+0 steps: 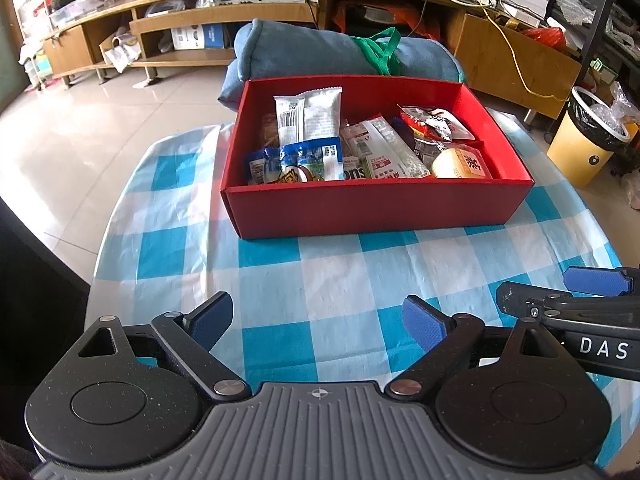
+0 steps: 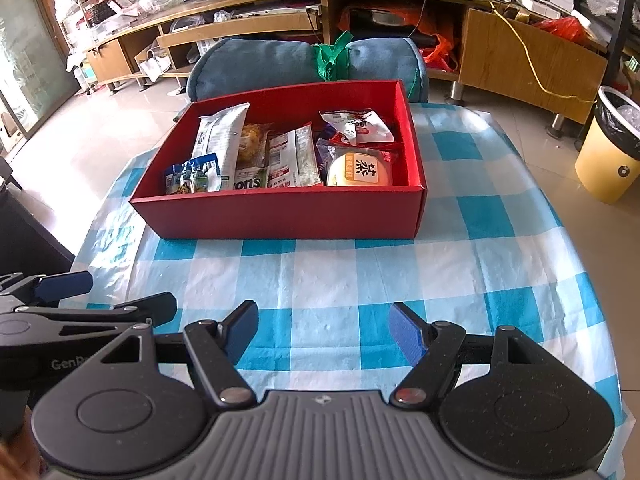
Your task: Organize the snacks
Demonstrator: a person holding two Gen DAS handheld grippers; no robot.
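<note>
A red box (image 1: 376, 212) (image 2: 280, 216) stands on the far half of the blue-and-white checked tablecloth (image 1: 340, 280) (image 2: 340, 280). It holds several snack packets: a tall white packet (image 1: 306, 114) (image 2: 220, 136), a blue packet (image 1: 296, 160) (image 2: 192, 174), a red packet (image 1: 436, 120) (image 2: 356, 124) and a round yellow cake (image 1: 460, 164) (image 2: 358, 170). My left gripper (image 1: 318, 326) is open and empty above the near cloth. My right gripper (image 2: 322, 330) is open and empty beside it, and also shows in the left wrist view (image 1: 560, 294).
A rolled blue blanket (image 1: 340, 56) (image 2: 304, 64) with a green strap lies right behind the box. A yellow bin (image 1: 588, 140) (image 2: 612, 148) stands on the floor at the right. A wooden TV bench (image 1: 280, 20) runs along the back.
</note>
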